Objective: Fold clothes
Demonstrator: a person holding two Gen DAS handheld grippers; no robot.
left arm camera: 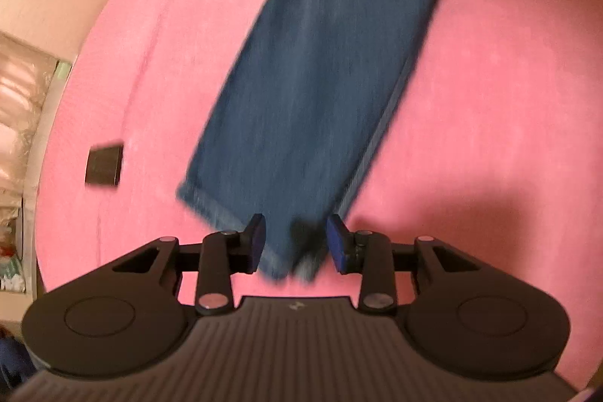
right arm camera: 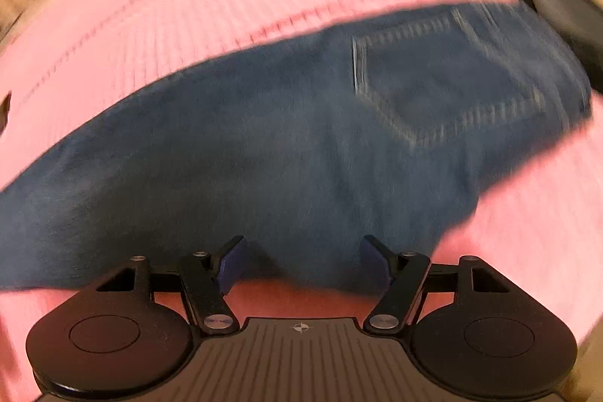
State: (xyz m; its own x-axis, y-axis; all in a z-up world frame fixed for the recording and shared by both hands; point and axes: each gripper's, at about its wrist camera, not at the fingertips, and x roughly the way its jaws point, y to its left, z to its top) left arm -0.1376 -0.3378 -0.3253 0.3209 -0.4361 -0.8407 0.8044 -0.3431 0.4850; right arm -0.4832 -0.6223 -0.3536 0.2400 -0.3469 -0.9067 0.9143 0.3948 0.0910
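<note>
The jeans (left arm camera: 320, 70) lie stretched flat on the pink bed cover (left arm camera: 490, 100), legs stacked one on the other – laid out so they can be folded across their length. The left gripper (left arm camera: 296, 243) hangs over the hem end, its fingers (left arm camera: 256, 240) released, denim between them but not pinched. The right gripper (right arm camera: 301, 262) hovers spread and empty near the seat, beside the back pocket (right arm camera: 444, 85) – likely seeking a fresh hold. A small dark square (left arm camera: 103, 162) lies apart

jeans (left arm camera: 316, 93) motion-blurred, waistband (right arm camera: 490, 14) perhaps cropped
</note>
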